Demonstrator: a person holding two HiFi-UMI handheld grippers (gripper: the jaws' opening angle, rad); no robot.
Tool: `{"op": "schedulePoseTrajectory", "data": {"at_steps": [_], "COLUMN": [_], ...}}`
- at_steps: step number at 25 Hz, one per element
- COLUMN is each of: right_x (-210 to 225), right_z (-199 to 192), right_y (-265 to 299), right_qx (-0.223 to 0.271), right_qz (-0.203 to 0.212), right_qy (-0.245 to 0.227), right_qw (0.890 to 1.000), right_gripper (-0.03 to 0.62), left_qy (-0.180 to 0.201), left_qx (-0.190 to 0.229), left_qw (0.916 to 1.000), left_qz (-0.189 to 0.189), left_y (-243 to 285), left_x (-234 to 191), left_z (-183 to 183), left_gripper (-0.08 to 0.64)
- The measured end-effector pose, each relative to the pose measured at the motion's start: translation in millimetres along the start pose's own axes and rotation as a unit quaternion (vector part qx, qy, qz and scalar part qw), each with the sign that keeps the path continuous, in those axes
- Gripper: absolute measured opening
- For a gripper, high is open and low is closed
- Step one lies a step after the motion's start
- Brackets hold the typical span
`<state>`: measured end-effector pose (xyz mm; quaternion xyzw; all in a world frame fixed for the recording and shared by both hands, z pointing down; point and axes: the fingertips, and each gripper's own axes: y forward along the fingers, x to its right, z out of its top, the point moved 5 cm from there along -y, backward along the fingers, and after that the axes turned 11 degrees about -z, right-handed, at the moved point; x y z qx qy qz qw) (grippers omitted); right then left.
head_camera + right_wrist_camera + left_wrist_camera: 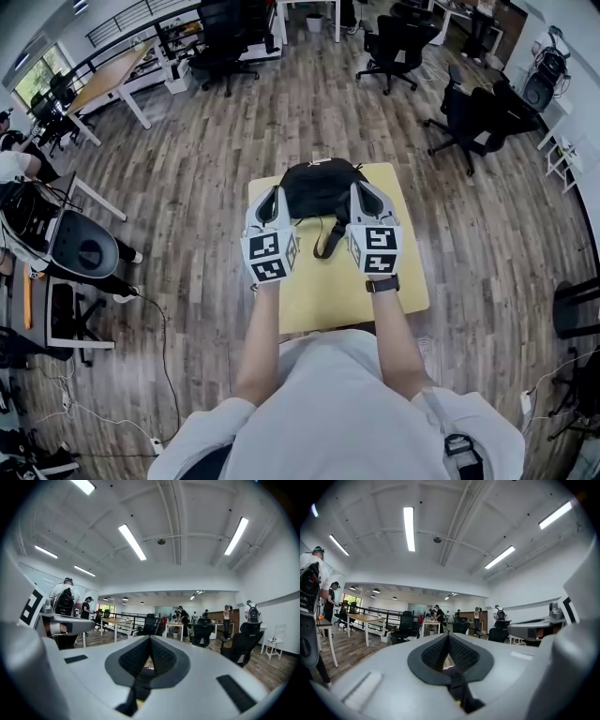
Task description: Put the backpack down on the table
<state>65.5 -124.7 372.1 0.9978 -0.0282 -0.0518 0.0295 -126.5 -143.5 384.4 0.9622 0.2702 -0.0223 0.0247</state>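
Presently, backpack sits on tabletop, my left gripper and right gripper each clamped on its sides, steadying the set-down.

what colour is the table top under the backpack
Pale yellow; the table shows best in the head view, under the black backpack.
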Motion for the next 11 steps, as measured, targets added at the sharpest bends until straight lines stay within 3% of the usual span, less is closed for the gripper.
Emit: {"op": "schedulePoseTrajectory", "data": {"at_steps": [11], "right_x": [3.1], "right_z": [-10.5], "right_y": [20.2], "right_qx": [-0.012], "right_qz": [0.002], "right_qy": [0.000], "right_qw": [1.000], "right_gripper": [0.009], "left_qy": [-0.013], "left_qx": [-0.011], "left_qw": [0.9997], "left_qz": [-0.016], "left_y": [26.8], "left_x": [-2.8], "left_z": [-16.8], "left_gripper": [0.011]}}
